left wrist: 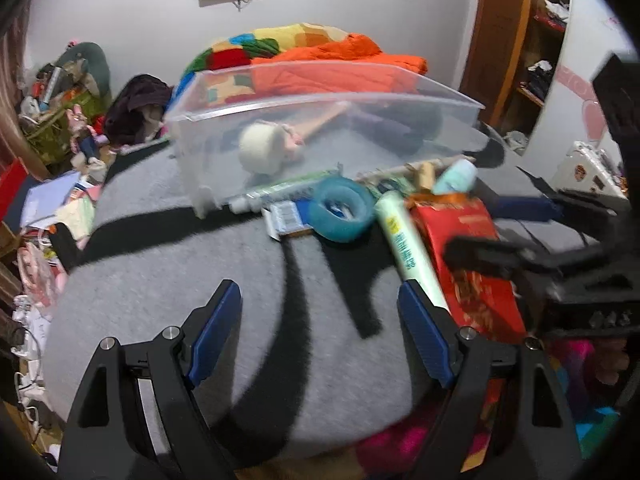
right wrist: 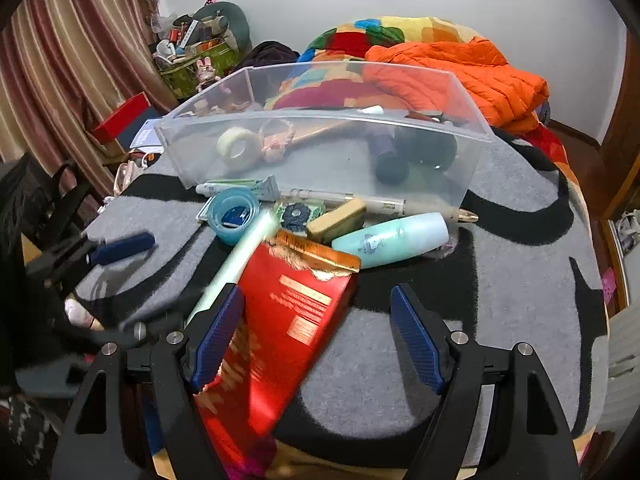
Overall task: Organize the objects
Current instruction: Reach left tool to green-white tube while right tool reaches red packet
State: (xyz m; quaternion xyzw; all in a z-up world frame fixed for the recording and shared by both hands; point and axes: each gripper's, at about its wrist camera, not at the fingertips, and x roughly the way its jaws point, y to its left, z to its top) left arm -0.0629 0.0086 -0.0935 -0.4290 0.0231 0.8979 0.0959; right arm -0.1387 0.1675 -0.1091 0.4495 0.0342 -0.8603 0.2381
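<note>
A clear plastic bin (left wrist: 320, 120) (right wrist: 320, 136) stands on the grey and black mat and holds a white tape roll (right wrist: 236, 146), a wooden-handled item and dark items. In front of it lie a blue tape roll (left wrist: 342, 210) (right wrist: 236, 216), a pale green tube (left wrist: 408, 240) (right wrist: 244, 256), a red packet (left wrist: 468, 264) (right wrist: 288, 320), a teal bottle (right wrist: 392, 240), a pen and a toothpaste tube. My left gripper (left wrist: 320, 320) is open over bare mat, left of the tube. My right gripper (right wrist: 318, 328) is open, with the red packet lying between its fingers.
A colourful quilt and an orange jacket (right wrist: 460, 68) lie behind the bin. Clutter and a curtain (right wrist: 60, 80) fill the left side. A wooden shelf unit (left wrist: 532, 40) stands at the right. The mat's front edge is close below both grippers.
</note>
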